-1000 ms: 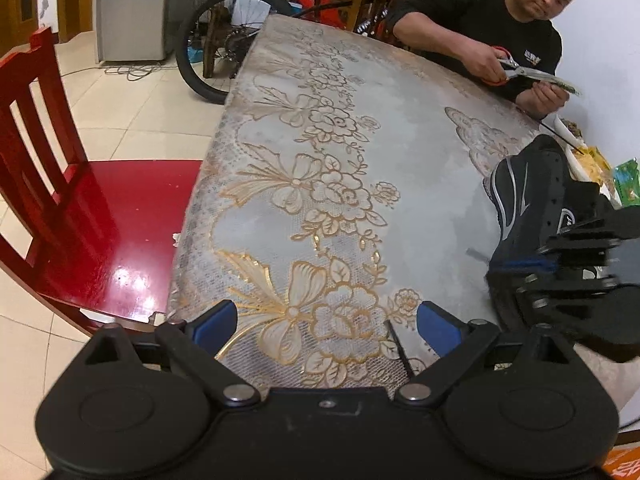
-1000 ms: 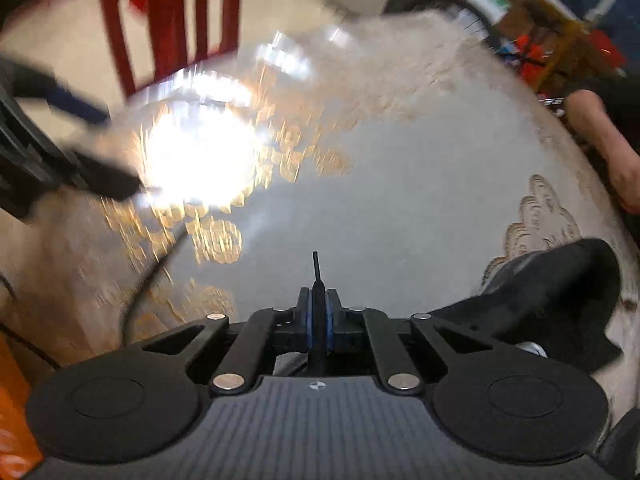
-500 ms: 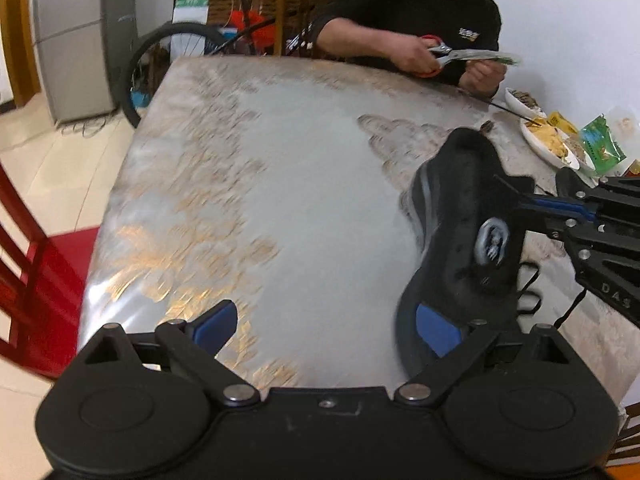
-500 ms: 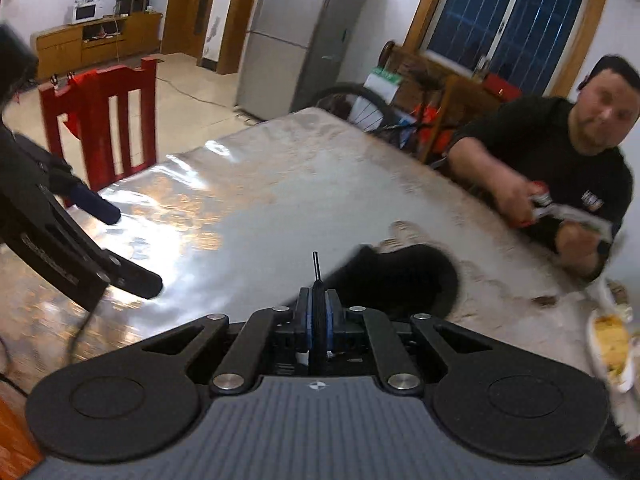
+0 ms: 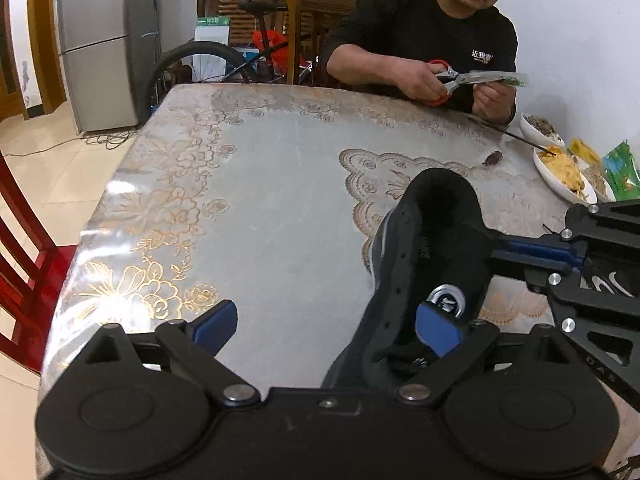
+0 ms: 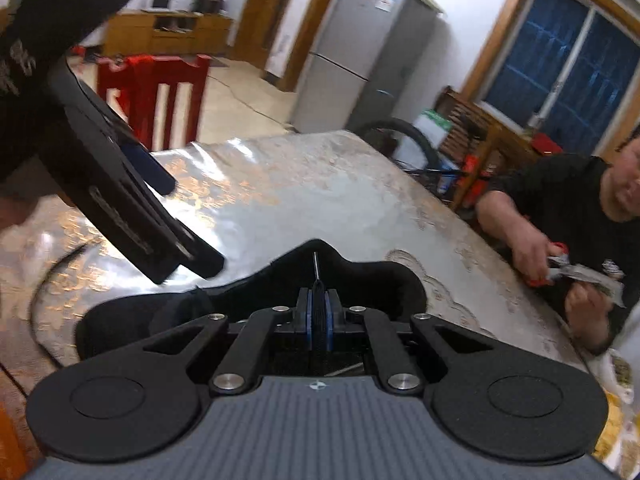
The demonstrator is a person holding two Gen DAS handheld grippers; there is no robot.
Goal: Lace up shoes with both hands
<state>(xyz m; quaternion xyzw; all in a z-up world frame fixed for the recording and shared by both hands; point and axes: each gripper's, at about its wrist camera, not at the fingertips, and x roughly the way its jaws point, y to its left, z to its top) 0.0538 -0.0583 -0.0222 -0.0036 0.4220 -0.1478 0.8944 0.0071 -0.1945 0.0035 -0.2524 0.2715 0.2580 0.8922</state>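
Note:
A black shoe (image 5: 424, 248) lies on the table, its opening facing up. My left gripper (image 5: 328, 328) stands open just above the shoe's near end, its right blue pad (image 5: 438, 332) over the tongue and nothing pressed between the pads. My right gripper (image 6: 319, 312) is shut on the black lace (image 6: 319, 308), whose stiff tip (image 6: 316, 264) sticks out past the pads. It hovers over the shoe (image 6: 360, 280). In the left wrist view the right gripper (image 5: 520, 250) reaches in from the right. The left gripper (image 6: 160, 216) hangs at the upper left in the right wrist view.
A floral plastic cloth covers the table (image 5: 260, 208). A person (image 5: 432, 32) sits at the far side cutting a packet with red-handled scissors (image 5: 444, 80). Bowls of food (image 5: 560, 168) stand at the right edge. A red chair (image 5: 20, 248) is at the left.
Both grippers swung and rose. The left wrist view moved from the chair side to the shoe, which now lies under its right finger. The right gripper stayed shut on the lace.

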